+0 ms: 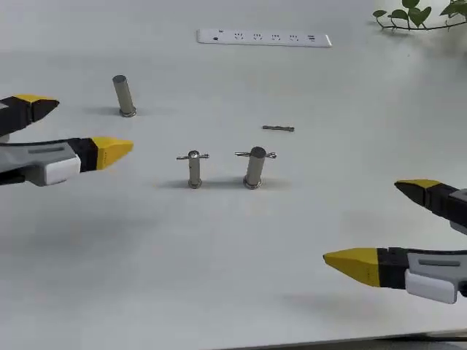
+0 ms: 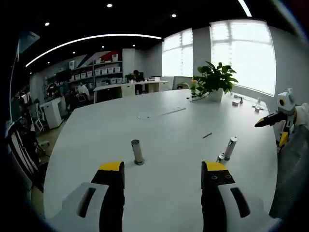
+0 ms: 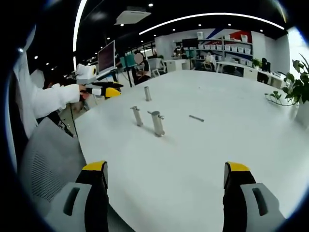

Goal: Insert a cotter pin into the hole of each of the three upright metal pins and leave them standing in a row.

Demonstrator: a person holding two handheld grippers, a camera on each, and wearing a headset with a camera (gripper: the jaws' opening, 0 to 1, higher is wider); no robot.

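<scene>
1. steel, upright: the middle pin (image 1: 194, 169) and the right pin (image 1: 255, 168) stand side by side on the white table (image 1: 219, 292), each with a cotter pin crosswise through its top.
2. the third pin (image 1: 124, 96) stands well apart, further back and to the left, with nothing through it.
3. the loose cotter pin (image 1: 278, 128) lies flat just behind the right pin, touching nothing.
4. the left gripper (image 1: 94, 125) hovers near the third pin, jaws spread and empty. the right gripper (image 1: 362, 221) hangs in front of the pair, jaws also apart and holding nothing.
5. two of three look done, so the last pin is the step in hand.
6. the next move likely calls for a fine pinch on the thin loose cotter pin, a steadying hold on the third pin, then lining it up with the others.
</scene>
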